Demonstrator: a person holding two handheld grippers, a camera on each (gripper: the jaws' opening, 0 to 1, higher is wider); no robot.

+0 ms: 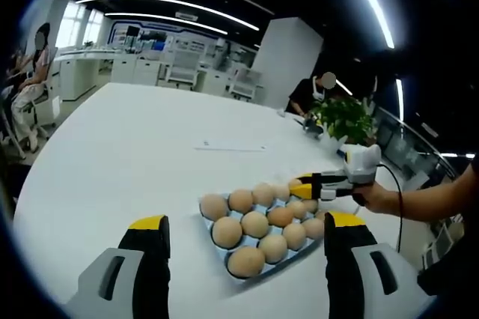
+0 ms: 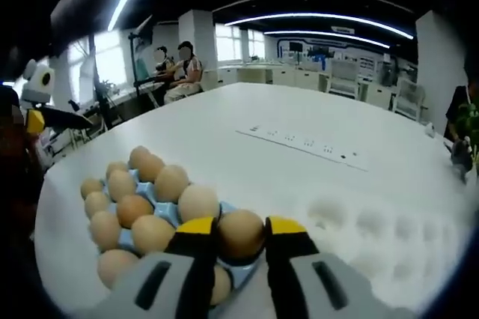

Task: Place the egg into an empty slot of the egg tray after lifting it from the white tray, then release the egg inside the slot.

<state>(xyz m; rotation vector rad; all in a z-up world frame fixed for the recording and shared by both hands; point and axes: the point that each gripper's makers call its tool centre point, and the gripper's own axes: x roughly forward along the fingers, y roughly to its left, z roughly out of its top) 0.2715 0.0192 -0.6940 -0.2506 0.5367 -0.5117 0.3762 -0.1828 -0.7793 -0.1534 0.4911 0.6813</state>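
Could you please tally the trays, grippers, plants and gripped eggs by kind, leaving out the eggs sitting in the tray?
Blue egg tray: 1
White tray: 1
Grippers: 2, the left gripper and the right gripper
Egg held in the right gripper: 1
Potted plant: 1
Total: 6

White table (image 1: 135,154) — blue egg tray (image 1: 224,248), white tray (image 2: 389,248)

Brown egg (image 2: 240,235) over blue egg tray (image 2: 159,193) (nearly full); white tray (image 2: 374,248) apparently beside it.
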